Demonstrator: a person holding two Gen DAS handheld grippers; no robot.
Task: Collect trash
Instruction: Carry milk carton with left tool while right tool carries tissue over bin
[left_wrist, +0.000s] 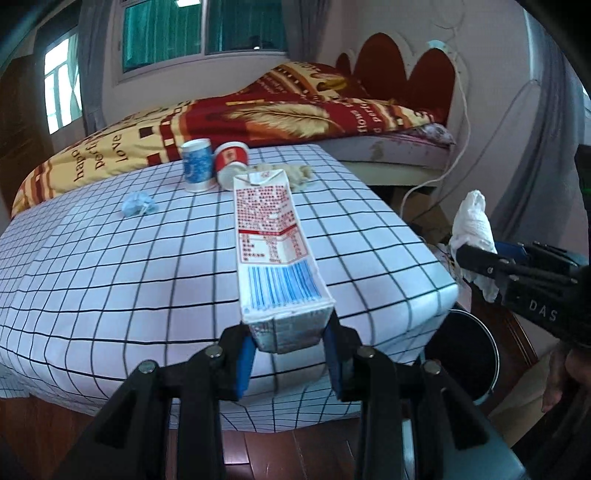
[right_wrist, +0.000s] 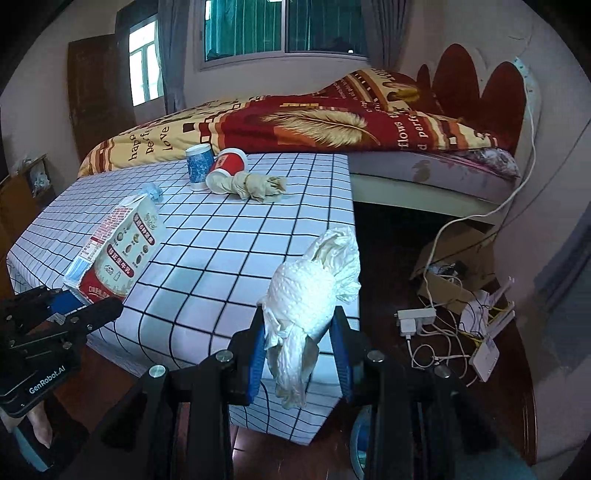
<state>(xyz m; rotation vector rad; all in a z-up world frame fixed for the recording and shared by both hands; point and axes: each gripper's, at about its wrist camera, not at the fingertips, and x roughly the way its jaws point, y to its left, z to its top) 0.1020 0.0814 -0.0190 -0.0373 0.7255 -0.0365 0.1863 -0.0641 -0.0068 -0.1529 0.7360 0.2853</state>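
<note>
My left gripper (left_wrist: 290, 345) is shut on the base of a red-and-white milk carton (left_wrist: 271, 240) and holds it above the checked table (left_wrist: 110, 266). The carton also shows in the right wrist view (right_wrist: 118, 247). My right gripper (right_wrist: 299, 339) is shut on a crumpled white paper towel (right_wrist: 310, 295), held off the table's right corner; the towel shows in the left wrist view too (left_wrist: 474, 229). On the table lie a blue cup (left_wrist: 196, 166), a tipped red cup (left_wrist: 231, 164), a beige wad (right_wrist: 258, 186) and a blue crumpled scrap (left_wrist: 137, 204).
A dark round bin (left_wrist: 469, 354) stands on the floor beside the table's right corner. A bed with a red and yellow blanket (right_wrist: 295, 122) lies behind the table. Cables, a power strip and a cardboard box (right_wrist: 443, 280) are on the floor at right.
</note>
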